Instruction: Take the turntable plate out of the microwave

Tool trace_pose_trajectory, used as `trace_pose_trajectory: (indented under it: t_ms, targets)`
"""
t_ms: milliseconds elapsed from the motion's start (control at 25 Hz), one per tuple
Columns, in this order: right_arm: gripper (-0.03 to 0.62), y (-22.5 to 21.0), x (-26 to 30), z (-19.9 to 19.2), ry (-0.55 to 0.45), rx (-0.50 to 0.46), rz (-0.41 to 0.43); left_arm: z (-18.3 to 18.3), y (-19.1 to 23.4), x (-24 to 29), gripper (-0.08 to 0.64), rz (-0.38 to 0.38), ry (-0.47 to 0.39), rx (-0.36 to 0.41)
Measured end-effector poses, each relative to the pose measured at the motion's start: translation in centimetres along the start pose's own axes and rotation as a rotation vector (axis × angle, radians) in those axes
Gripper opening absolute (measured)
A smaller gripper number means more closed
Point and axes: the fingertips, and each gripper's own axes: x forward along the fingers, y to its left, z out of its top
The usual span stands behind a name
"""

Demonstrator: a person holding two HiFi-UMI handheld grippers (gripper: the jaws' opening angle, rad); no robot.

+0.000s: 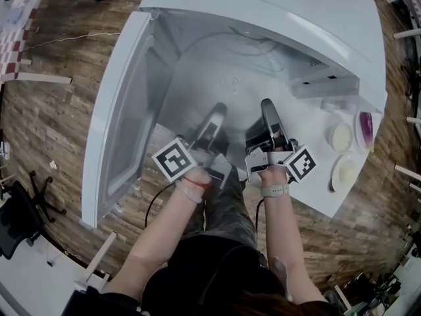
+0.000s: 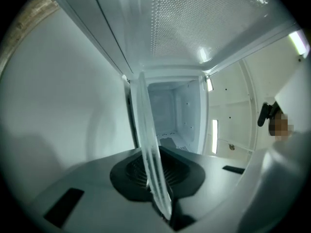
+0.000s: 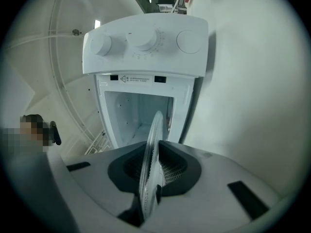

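Forearms [image 1: 161,226] of the person, bare, reaching from the bottom edge in the head view; dark clothing below them.

Microwave [image 1: 309,18] – white, largest item, cavity facing the person, standing on a wood-plank floor [image 1: 46,117].

Door [image 1: 122,110], white, swung fully open at the picture's left of the cavity.

Control panel [image 3: 146,47], white, beside the cavity, carrying three round knobs [image 3: 101,45].

Turntable plate [image 2: 148,140] – clear glass, ribbed near the rim, held level at the cavity's mouth with its near rim towards the person. Both gripper views show it edge-on, running from the jaws towards the open cavity. Whether its far edge lies inside the cavity cannot be told.

Left gripper [image 1: 217,114], pointing level into the opening, jaws clenched on the plate's near rim, with the rim deep between the dark ribbed pads.

Right gripper [image 1: 268,107], just beside the left and roughly parallel to it, jaws likewise clamped on the plate's rim.

Marker cubes, one per gripper: left [image 1: 174,160], right [image 1: 302,163].

Wristband [image 1: 275,190], grey, on the right wrist; red band [image 1: 196,183] on the left.
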Motion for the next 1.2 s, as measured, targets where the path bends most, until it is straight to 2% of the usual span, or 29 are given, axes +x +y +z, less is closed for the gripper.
trace_pose_trajectory:
  t_ms: [1200]
  targets:
    - [0.043, -0.1, -6.7, -3.5, -0.078, 0.023, -0.03, -3.3, 0.5, -5.6, 0.034, 0.021, 0.081, -0.006]
